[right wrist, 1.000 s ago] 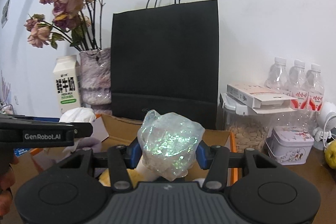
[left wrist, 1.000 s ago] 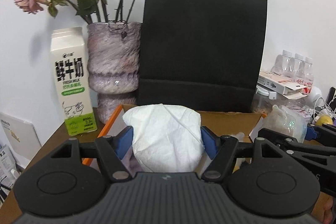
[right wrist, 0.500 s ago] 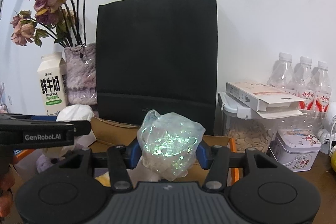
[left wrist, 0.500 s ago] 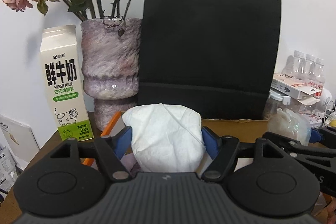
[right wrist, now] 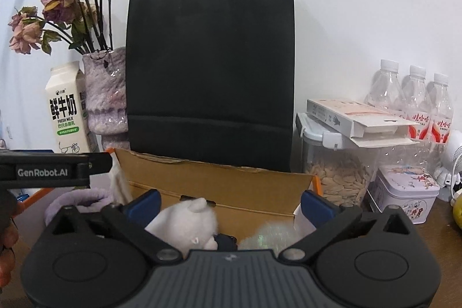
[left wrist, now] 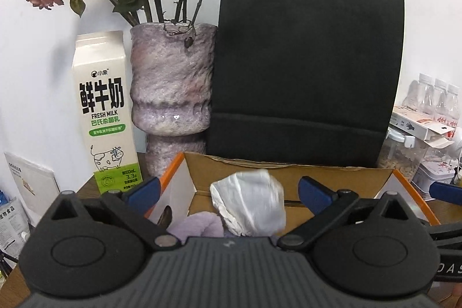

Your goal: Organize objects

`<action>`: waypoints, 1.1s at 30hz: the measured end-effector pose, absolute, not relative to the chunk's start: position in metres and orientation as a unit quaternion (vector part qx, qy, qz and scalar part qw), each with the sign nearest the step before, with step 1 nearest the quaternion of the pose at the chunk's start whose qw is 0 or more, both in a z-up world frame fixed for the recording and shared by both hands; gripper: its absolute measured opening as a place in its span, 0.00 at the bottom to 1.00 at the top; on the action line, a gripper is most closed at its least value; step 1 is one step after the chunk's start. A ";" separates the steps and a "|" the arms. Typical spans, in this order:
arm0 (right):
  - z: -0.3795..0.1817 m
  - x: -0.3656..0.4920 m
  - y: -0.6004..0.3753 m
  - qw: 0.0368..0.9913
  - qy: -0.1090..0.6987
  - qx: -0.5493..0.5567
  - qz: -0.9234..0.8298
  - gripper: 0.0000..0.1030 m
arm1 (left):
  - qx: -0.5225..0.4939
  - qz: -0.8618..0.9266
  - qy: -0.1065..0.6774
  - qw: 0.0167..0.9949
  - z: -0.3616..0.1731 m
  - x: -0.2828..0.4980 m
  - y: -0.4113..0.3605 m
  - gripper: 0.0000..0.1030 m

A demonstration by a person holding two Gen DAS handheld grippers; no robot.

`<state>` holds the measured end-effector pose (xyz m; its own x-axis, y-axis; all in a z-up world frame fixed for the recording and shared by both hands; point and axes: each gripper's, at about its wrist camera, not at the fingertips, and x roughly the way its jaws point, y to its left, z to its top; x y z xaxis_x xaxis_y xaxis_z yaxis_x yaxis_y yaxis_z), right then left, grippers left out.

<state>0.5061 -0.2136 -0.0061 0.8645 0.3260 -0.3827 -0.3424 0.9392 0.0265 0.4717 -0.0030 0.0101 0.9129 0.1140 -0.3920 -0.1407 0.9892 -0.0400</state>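
Both tongs gape wide over the open brown cardboard box (left wrist: 288, 172), left gripper (left wrist: 228, 191) above a crumpled white paper wad (left wrist: 249, 207), right gripper (right wrist: 229, 205) above an iridescent plastic bundle (right wrist: 267, 240), so the drop looks done and fetching remaining clutter comes next.

Both wrist cameras look forward, low and near, over a cardboard box (left wrist: 288, 172). Both views share the black paper bag (right wrist: 210, 71) at the frame centre.
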 end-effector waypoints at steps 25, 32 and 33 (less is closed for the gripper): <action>0.015 0.376 -0.225 0.958 0.216 -0.012 0.188 1.00 | -0.020 0.038 0.204 0.978 0.032 0.323 -0.004 1.00; 0.023 0.307 -0.236 0.955 0.223 -0.003 0.194 1.00 | -0.016 0.035 0.221 0.974 0.035 0.248 0.004 1.00; 0.024 0.297 -0.238 0.955 0.225 -0.002 0.194 1.00 | -0.016 0.035 0.224 0.974 0.034 0.239 0.004 1.00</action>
